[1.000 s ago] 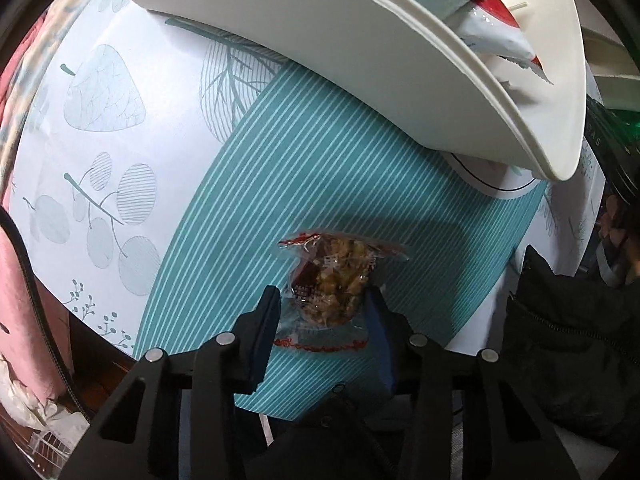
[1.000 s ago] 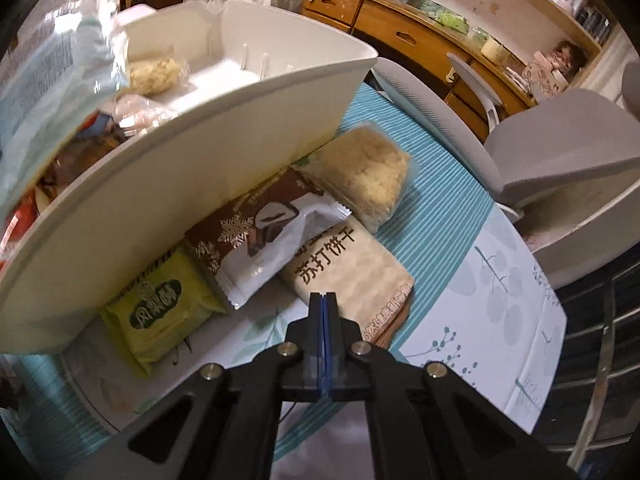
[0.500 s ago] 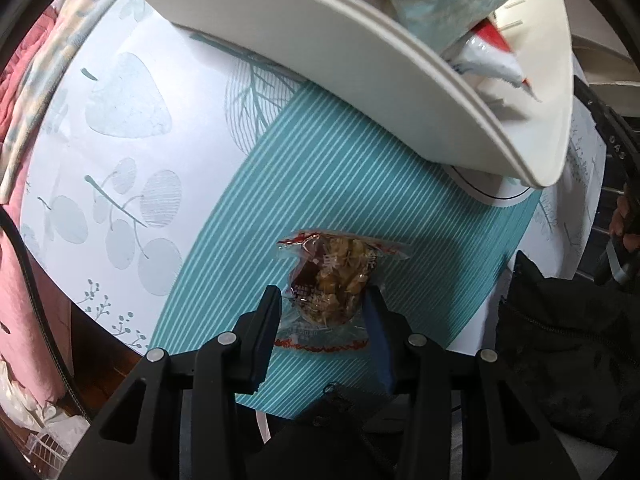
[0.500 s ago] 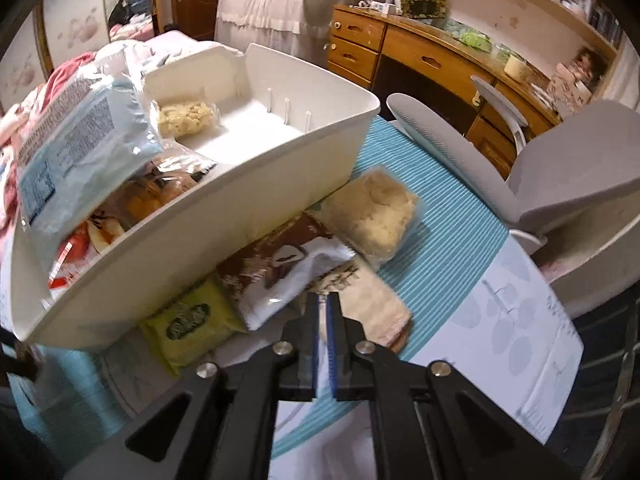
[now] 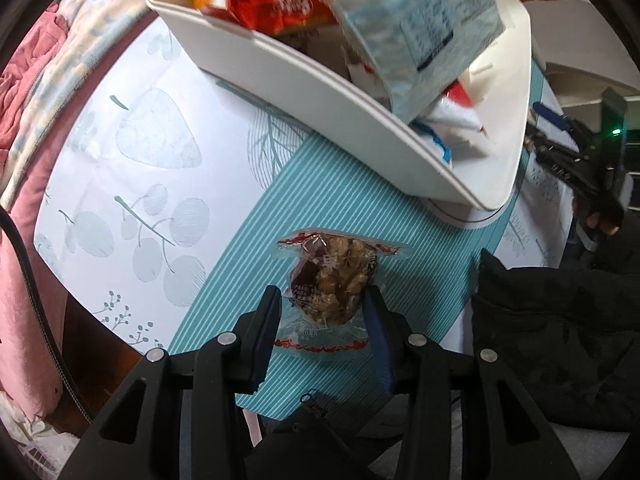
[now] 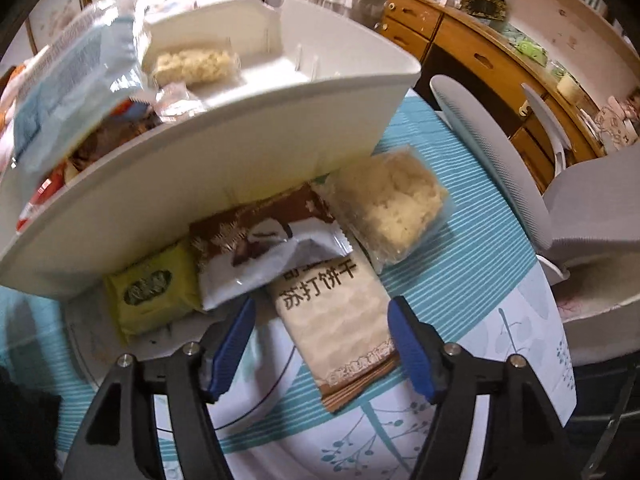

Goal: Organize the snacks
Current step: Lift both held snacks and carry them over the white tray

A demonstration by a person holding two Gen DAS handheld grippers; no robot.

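Partly filled white bin (image 6: 224,184); four packets left beside it. Left tool (image 5: 322,308) grips nut snack packet (image 5: 334,280); right tool (image 6: 322,330) wide, straddling soda cracker packet (image 6: 336,320).

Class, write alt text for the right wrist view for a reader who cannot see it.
The right gripper hangs open over a beige cracker packet on the tablecloth. Beside it lie brown-and-white, yellow-green and clear snack packets, against a white bin holding more snacks.
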